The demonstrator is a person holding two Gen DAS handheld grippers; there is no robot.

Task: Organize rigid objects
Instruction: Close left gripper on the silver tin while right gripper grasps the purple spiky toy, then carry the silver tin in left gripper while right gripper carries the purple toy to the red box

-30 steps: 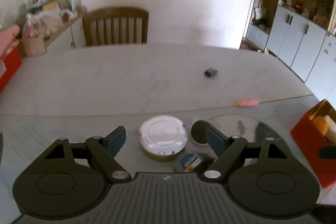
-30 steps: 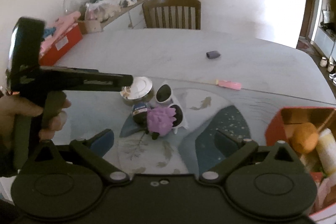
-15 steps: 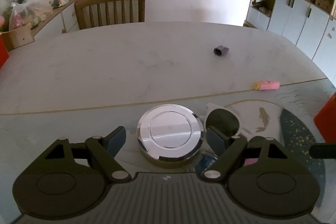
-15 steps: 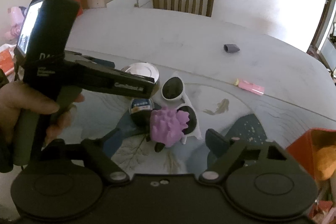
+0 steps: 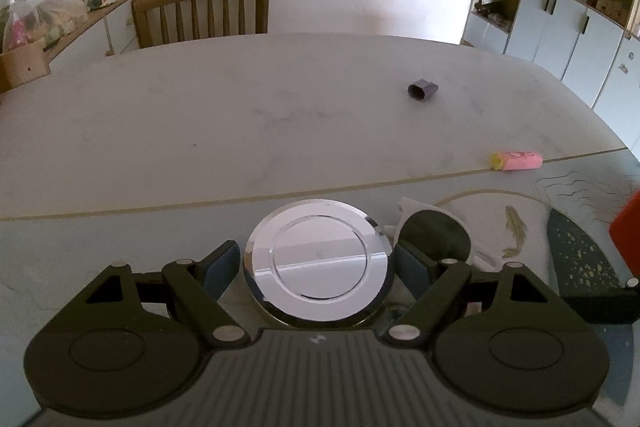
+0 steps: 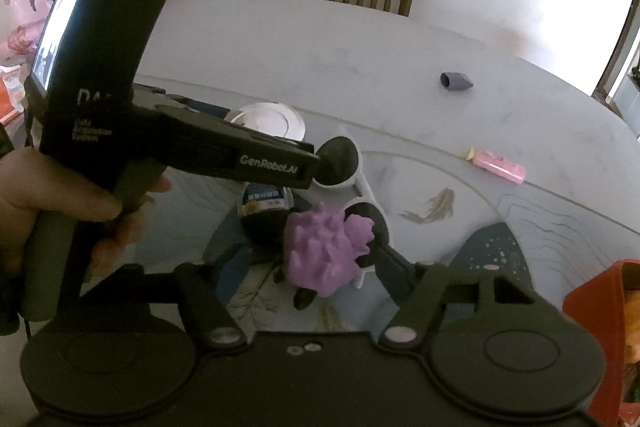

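Note:
A round tin with a shiny chrome lid (image 5: 318, 263) lies on the table. My left gripper (image 5: 316, 269) straddles it, open, with a small gap at each pad. White sunglasses with dark lenses (image 5: 434, 239) lie just right of the tin. In the right wrist view a purple spiky toy (image 6: 324, 247) sits between the fingers of my right gripper (image 6: 312, 267). Its jaws are closing and the pads stand short of the toy. Behind the toy are a dark round item with a blue label (image 6: 264, 203) and the sunglasses (image 6: 340, 163). A hand (image 6: 60, 195) holds the left tool over the tin (image 6: 268, 117).
A pink eraser-like block (image 5: 518, 160) and a small dark cap (image 5: 423, 90) lie farther out on the table. A red box (image 6: 596, 315) with items stands at the right edge. A wooden chair (image 5: 200, 11) is at the far side, a cluttered shelf (image 5: 48, 11) at far left.
The left gripper came down and forward until its open fingers flank the tin. The right gripper moved in on the purple toy and its fingers drew closer together.

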